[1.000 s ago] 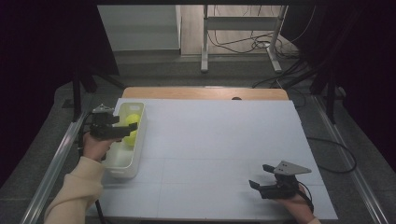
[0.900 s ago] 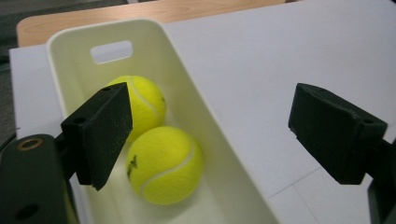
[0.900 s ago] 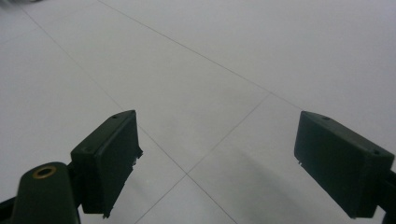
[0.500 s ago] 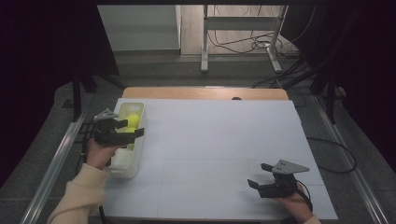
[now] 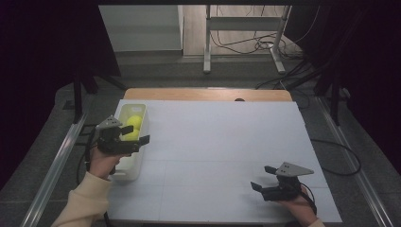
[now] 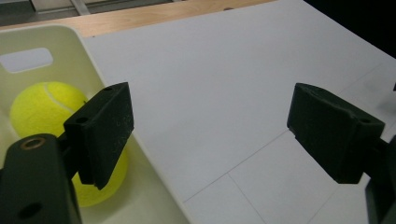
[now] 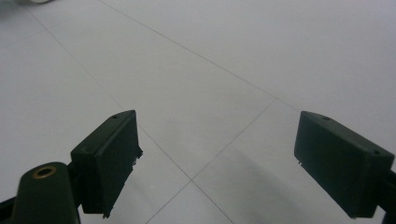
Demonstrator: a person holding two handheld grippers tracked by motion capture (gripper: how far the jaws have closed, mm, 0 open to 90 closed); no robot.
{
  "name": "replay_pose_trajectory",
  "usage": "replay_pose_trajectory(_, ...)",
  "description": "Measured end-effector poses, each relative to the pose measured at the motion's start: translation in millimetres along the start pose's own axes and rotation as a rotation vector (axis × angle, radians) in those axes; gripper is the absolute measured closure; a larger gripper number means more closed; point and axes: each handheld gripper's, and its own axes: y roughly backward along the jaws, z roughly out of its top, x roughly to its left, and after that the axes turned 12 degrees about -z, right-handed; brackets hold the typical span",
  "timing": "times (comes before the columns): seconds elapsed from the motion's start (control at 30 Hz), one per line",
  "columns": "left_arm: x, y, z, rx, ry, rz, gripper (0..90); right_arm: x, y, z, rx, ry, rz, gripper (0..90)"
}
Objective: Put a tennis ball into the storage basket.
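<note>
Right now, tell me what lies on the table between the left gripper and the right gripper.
Nothing: in the high view, bare white tabletop runs from the left gripper over the bin to the right gripper.

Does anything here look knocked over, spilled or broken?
Nothing stands out. Two tennis balls sit inside the pale bin at the table's left edge, and the white table looks clean. The left gripper and the right gripper are both open and hold nothing.
</note>
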Motion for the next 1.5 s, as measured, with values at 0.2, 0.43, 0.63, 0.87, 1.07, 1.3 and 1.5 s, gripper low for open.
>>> replay_pose_trajectory(0.2, -8.1, -2.7, -5.6, -0.008, -0.009, -0.015, 15.2, 0.3, 0.1, 0.0, 0.004, 0.004, -0.003, 14.4)
replay_pose_trajectory(0.43, -19.5, -2.7, -10.9, -0.019, -0.025, -0.007, 15.3, 0.6, 0.6, -0.6, 0.0, 0.001, -0.003, 14.5)
replay_pose_trajectory(0.63, -32.8, -5.7, -20.3, -0.026, -0.059, 0.002, 15.5, 1.0, 0.5, -0.4, 0.002, 0.003, -0.007, 14.4)
replay_pose_trajectory(0.87, -41.6, -11.3, -29.7, -0.015, -0.065, -0.024, 15.4, 1.2, 0.3, -0.4, 0.003, 0.004, -0.008, 14.5)
replay_pose_trajectory(1.07, -49.8, -15.5, -35.4, -0.009, -0.074, -0.046, 15.5, 0.9, 0.4, -0.5, 0.003, 0.004, -0.007, 14.5)
replay_pose_trajectory(1.3, -61.4, -23.5, -42.2, 0.009, -0.102, -0.075, 15.6, 1.2, 0.6, -0.5, 0.003, 0.005, -0.007, 14.5)
replay_pose_trajectory(1.5, -69.3, -29.1, -53.2, 0.01, -0.118, -0.087, 15.7, 1.1, 0.6, -0.5, 0.002, 0.005, -0.006, 14.5)
